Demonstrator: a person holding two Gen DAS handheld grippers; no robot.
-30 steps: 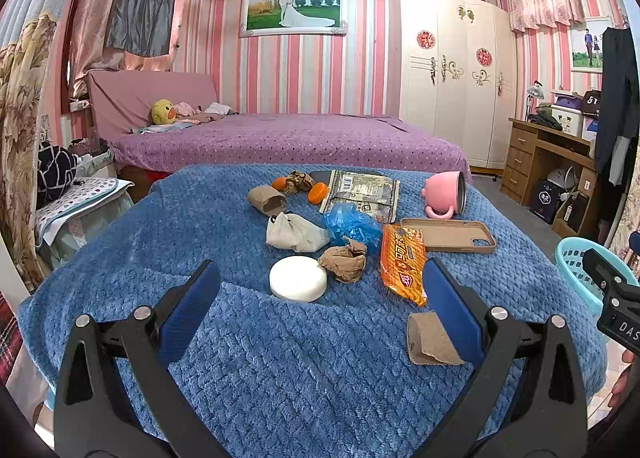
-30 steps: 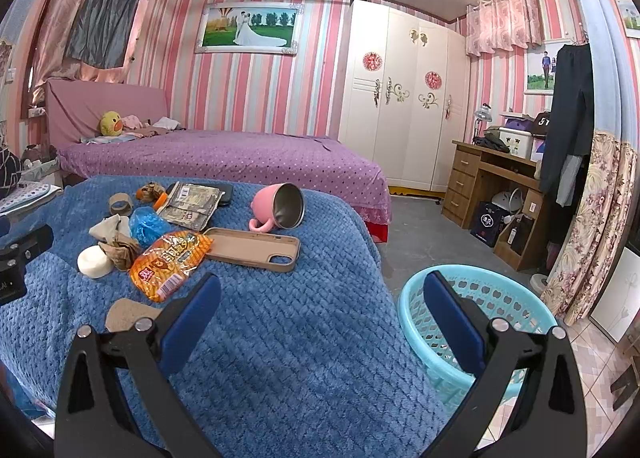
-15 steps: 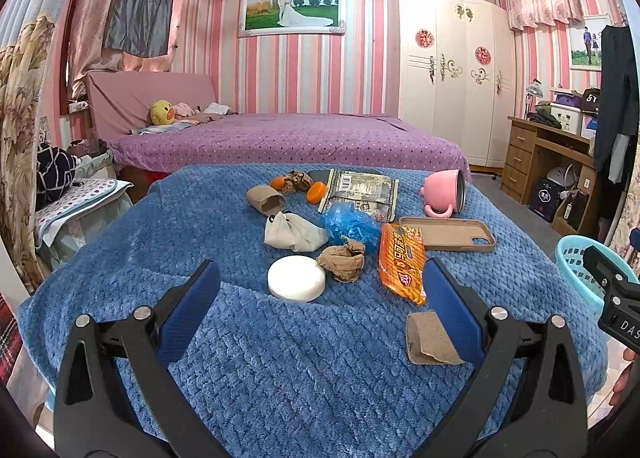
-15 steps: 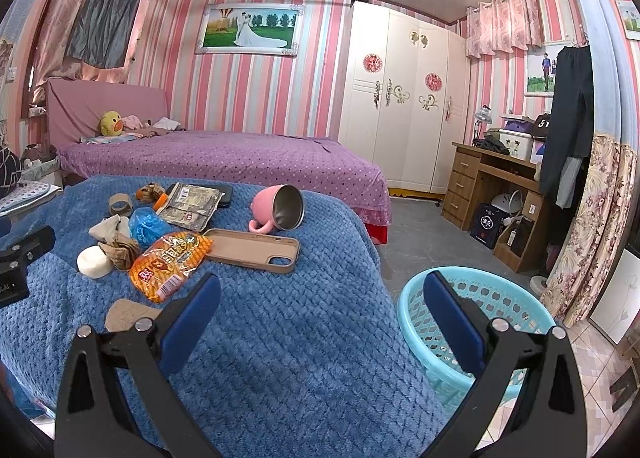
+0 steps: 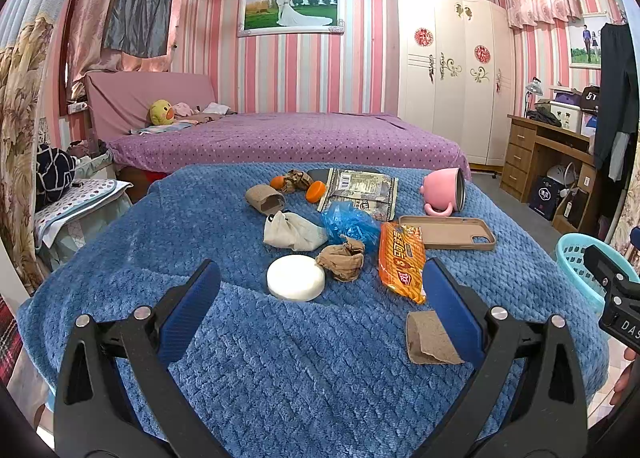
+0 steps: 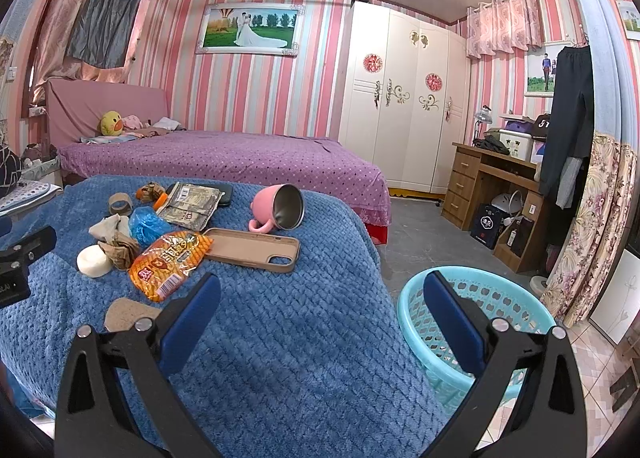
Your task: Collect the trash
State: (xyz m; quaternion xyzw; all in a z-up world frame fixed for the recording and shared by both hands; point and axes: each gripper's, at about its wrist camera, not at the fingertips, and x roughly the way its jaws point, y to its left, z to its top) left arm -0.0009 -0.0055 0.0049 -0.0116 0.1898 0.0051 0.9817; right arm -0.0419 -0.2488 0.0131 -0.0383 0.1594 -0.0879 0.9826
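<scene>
Nothing has shifted since the earlier frames: trash untouched, collecting not started. Orange snack wrapper (image 5: 401, 261) and brown paper wad (image 5: 342, 263) lie ahead between the left gripper (image 5: 320, 300) fingers; cardboard scrap (image 5: 428, 338) touches its right finger. Right gripper (image 6: 320, 300) hovers by the turquoise basket (image 6: 416, 322). Both gape wide, holding nothing.

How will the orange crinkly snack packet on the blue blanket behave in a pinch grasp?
The orange crinkly snack packet looks puffed and glossy, so it's probably light, and may slip or crumple between pads. It lies flat on the soft blue blanket, so the fingers would likely dig into fabric first.
</scene>
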